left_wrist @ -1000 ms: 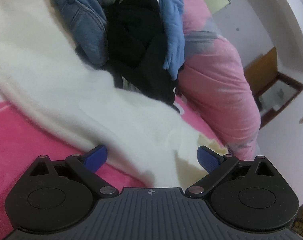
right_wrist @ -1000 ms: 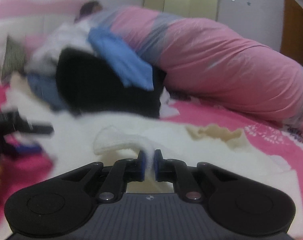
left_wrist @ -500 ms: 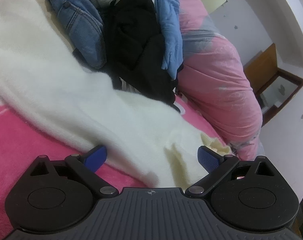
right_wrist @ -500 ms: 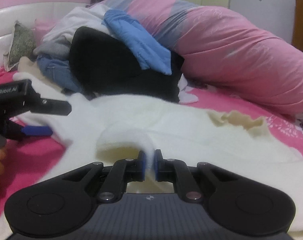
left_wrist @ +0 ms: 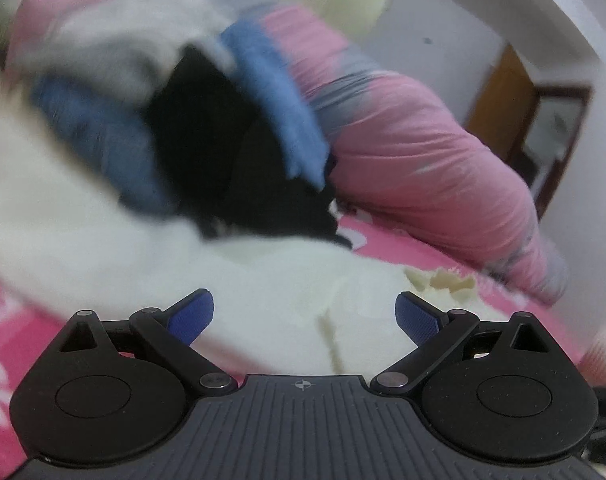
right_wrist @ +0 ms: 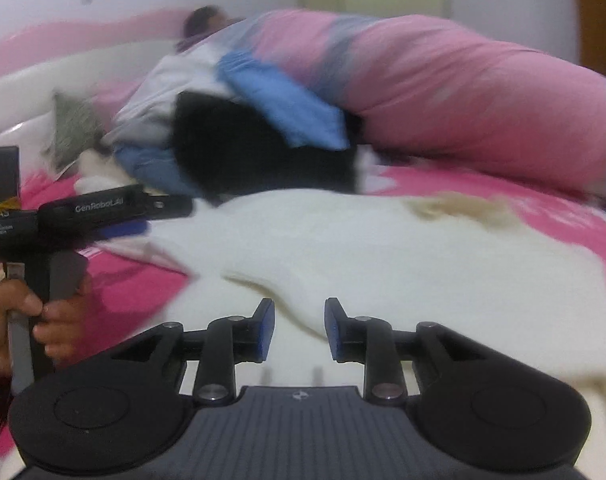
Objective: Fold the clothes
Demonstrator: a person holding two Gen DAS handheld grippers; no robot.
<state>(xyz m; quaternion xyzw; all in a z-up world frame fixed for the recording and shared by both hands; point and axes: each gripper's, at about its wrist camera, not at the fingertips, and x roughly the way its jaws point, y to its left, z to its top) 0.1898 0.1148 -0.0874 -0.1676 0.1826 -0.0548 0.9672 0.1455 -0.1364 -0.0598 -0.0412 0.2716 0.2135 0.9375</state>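
The right gripper (right_wrist: 299,330), which half a second ago pinched a raised fold of the fluffy white fleece garment (right_wrist: 383,256), now stands with its blue pads parted and nothing between them; the fold has dropped back flat, so the release seems to end one turn of the cloth. The left gripper (left_wrist: 305,316), held in a hand (right_wrist: 31,320) seen in the right wrist view, is spread wide as before, hovering just over the garment's near edge and gripping nothing; its view has swung and blurred. The white garment lies spread across the bright pink bedspread (right_wrist: 115,292), soft and thick, one layer lapped over another with a rounded crease near the right gripper, a cream frayed-looking patch (right_wrist: 459,208) at its far edge; whether it is fully folded cannot be told. Behind it sits a heap of clothes: a black garment (right_wrist: 255,152), a light blue cloth (right_wrist: 287,104), blue denim (right_wrist: 151,164); beyond them a long pink rolled quilt (right_wrist: 463,96) lies along the bed.
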